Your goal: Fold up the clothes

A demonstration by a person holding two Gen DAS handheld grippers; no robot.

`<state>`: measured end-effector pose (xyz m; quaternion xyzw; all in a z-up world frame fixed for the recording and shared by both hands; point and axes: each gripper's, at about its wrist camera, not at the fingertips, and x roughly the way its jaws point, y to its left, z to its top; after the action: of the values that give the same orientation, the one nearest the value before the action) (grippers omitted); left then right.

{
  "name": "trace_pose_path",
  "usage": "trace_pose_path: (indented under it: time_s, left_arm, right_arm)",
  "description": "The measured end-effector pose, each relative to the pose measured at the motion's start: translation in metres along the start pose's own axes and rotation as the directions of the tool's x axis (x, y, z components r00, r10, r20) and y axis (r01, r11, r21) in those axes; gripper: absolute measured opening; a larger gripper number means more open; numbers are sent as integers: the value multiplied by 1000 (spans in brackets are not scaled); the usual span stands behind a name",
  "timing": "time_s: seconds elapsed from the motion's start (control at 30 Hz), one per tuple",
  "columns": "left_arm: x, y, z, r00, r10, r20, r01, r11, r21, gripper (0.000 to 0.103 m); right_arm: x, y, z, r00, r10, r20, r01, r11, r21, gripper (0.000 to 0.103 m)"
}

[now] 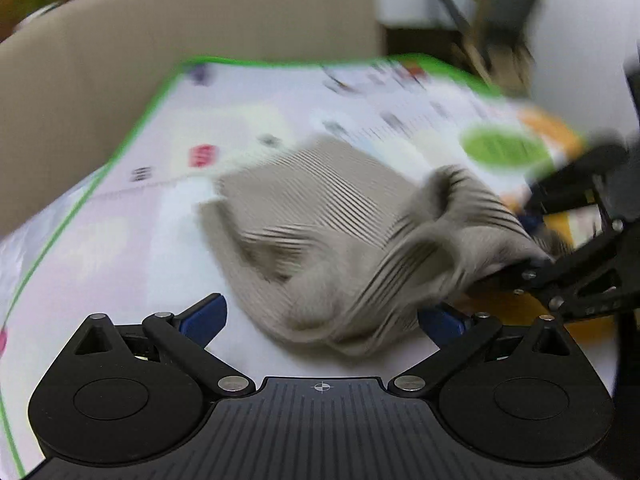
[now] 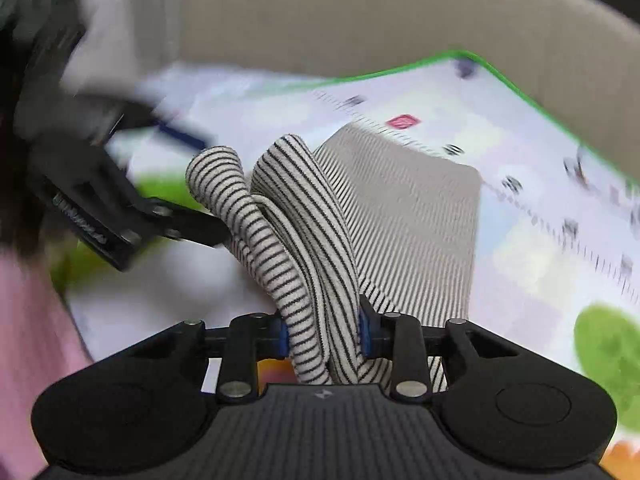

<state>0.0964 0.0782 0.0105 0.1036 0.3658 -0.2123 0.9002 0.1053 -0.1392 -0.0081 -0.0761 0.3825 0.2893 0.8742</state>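
A beige garment with thin black stripes (image 1: pixel 332 232) lies partly flat on a printed play mat (image 1: pixel 168 216). My left gripper (image 1: pixel 322 320) is open, its blue pads on either side of the bunched near edge of the cloth, with nothing clamped. My right gripper (image 2: pixel 323 334) is shut on a bunched fold of the striped garment (image 2: pixel 304 240) and lifts it off the mat. In the left wrist view the right gripper (image 1: pixel 504 276) comes in from the right, holding the cloth's raised end. In the right wrist view the left gripper (image 2: pixel 188 184) shows at the left, blurred.
The mat (image 2: pixel 560 240) has a green border and coloured prints. A beige sofa back (image 1: pixel 200 28) curves behind it. Pink cloth (image 2: pixel 32 340) shows at the left edge of the right wrist view. Cluttered furniture (image 1: pixel 496 20) stands at the far right.
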Motion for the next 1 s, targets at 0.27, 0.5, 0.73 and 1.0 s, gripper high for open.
trace_pose_path:
  time_s: [0.27,0.5,0.73,1.0]
  left_arm:
    - [-33,72,24,993,99,63,-67,921,-385,103]
    - [31,60,46,1000,28,-10,-30,879,-477,103]
    - [93,42,15,973,87,-215,-127,975,-180,103]
    - [68,102,22,966,213,-143,-253,883,-395,103]
  right_arm:
    - [-7,18,-6,1000,8,-23,-9,997,-73,28]
    - [-27,66,-23,986,39,-161,-79,966,-246,27]
    - [-42,79,41,985,-34,-170,-58,860,-506,27]
    - [66,60,98,982,-70,-175,-63,754,-654,28]
